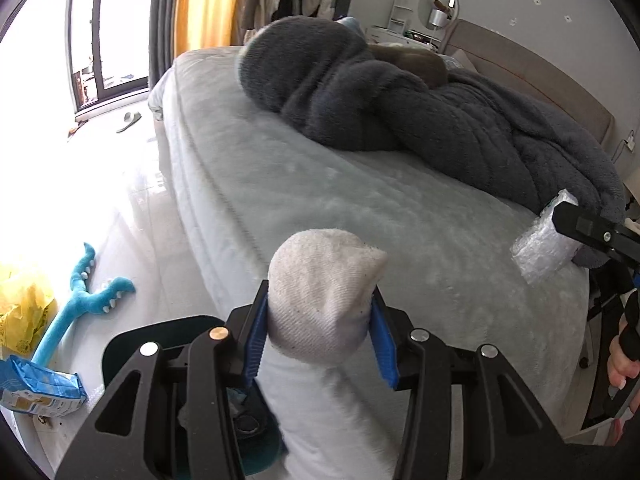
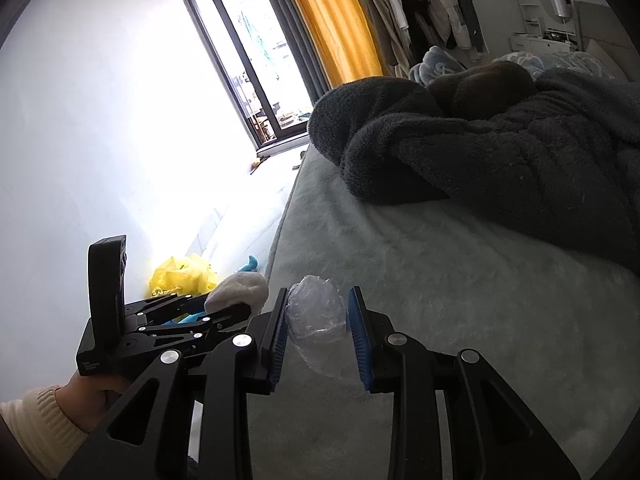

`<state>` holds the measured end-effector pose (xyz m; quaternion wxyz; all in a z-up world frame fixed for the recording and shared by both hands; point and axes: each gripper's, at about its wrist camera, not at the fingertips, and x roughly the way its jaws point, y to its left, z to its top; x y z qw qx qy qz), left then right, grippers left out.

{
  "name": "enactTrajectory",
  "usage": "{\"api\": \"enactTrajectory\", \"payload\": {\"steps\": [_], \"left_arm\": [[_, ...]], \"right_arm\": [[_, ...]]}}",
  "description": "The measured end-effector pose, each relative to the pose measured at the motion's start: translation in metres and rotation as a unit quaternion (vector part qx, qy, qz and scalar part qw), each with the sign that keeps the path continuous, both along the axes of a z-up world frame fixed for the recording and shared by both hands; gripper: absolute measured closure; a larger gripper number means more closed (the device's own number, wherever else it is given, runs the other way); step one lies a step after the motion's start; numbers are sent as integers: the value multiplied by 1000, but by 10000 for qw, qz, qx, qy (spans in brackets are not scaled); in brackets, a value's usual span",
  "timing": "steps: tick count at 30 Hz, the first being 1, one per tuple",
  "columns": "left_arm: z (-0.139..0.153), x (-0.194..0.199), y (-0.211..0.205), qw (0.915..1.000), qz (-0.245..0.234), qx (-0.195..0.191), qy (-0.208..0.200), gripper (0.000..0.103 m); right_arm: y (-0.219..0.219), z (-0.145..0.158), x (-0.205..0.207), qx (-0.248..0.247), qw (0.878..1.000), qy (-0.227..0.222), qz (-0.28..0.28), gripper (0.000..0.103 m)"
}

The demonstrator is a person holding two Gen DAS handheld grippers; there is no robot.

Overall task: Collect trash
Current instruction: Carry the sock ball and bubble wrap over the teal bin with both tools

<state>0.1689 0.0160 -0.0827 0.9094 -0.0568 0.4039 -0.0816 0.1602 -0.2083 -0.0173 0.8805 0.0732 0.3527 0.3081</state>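
My left gripper (image 1: 318,332) is shut on a white sock (image 1: 320,300), held up over the near corner of the bed (image 1: 320,200). The sock's long end hangs down below the jaws. It also shows in the right wrist view (image 2: 236,290), held by the left gripper (image 2: 224,304). My right gripper (image 2: 318,332) is shut on a crumpled piece of clear plastic bubble wrap (image 2: 318,316) just above the bed (image 2: 440,280). In the left wrist view the bubble wrap (image 1: 540,244) shows at the right, held by the right gripper (image 1: 560,220).
A dark grey fleece blanket (image 1: 400,100) is heaped on the bed. On the floor at the left lie a yellow plastic bag (image 1: 24,312), a blue plush toy (image 1: 80,300) and a blue-and-white packet (image 1: 40,388). A dark round bin (image 1: 132,344) sits below the left gripper.
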Motion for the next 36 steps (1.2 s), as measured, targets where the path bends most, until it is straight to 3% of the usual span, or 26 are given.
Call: {"api": "enactTrajectory", "payload": {"steps": [16,36], "left_arm": [[-24,-13,69,9989,300,58,361,54],[-101,-33,162,9819,773,-299,1703,52]], "right_arm": [[79,-2,11,-158,9986,23,509,73],[212,-49,9,-676,9862,381,1464,73]]}}
